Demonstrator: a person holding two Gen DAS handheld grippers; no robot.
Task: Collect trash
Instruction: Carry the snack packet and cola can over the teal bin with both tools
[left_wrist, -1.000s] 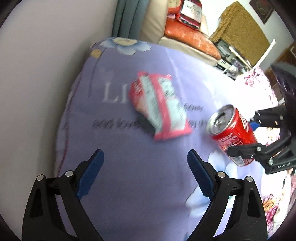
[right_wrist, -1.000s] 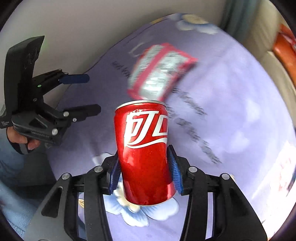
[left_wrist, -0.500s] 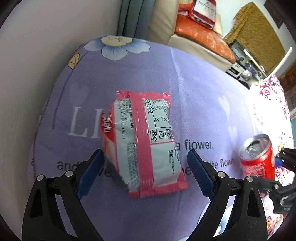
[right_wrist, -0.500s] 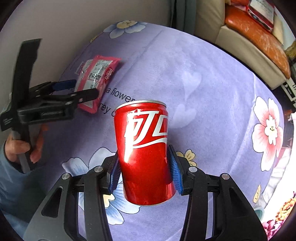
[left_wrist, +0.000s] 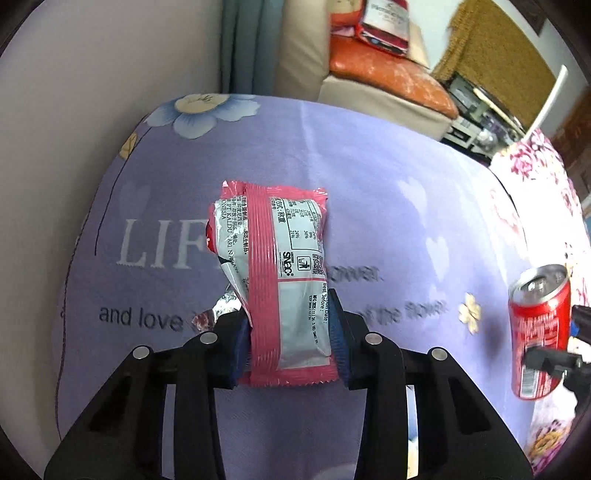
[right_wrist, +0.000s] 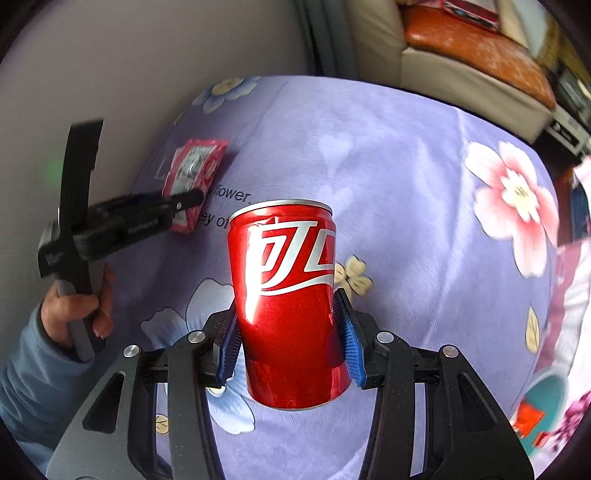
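**Both grippers loaded: wrapper on the left, can on the right**

While the left gripper (left_wrist: 288, 332) clamps its blue pads against the lower end of a pink and silver snack wrapper (left_wrist: 273, 273), the right gripper (right_wrist: 290, 343) squeezes a red soda can (right_wrist: 288, 302) around its lower half. Seen from the left wrist, the wrapper runs from the centre of view toward 12 o'clock, printed side up, its far end over the purple flowered cloth (left_wrist: 388, 206) with white lettering. A crumpled bit of foil shows at the wrapper's 8 o'clock edge. The can stands upright between the right gripper's pads, its top rim toward 12 o'clock, open lid visible from the left wrist view at 3 o'clock (left_wrist: 539, 332).

From the right wrist, the left gripper (right_wrist: 181, 210) sits at 9 o'clock, held by a hand (right_wrist: 77, 310) in a blue sleeve, with the wrapper (right_wrist: 194, 166) caught at its tip. An orange-cushioned sofa (left_wrist: 388, 74) lies beyond the cloth at 1 o'clock, a red packet (left_wrist: 384, 26) resting on it.
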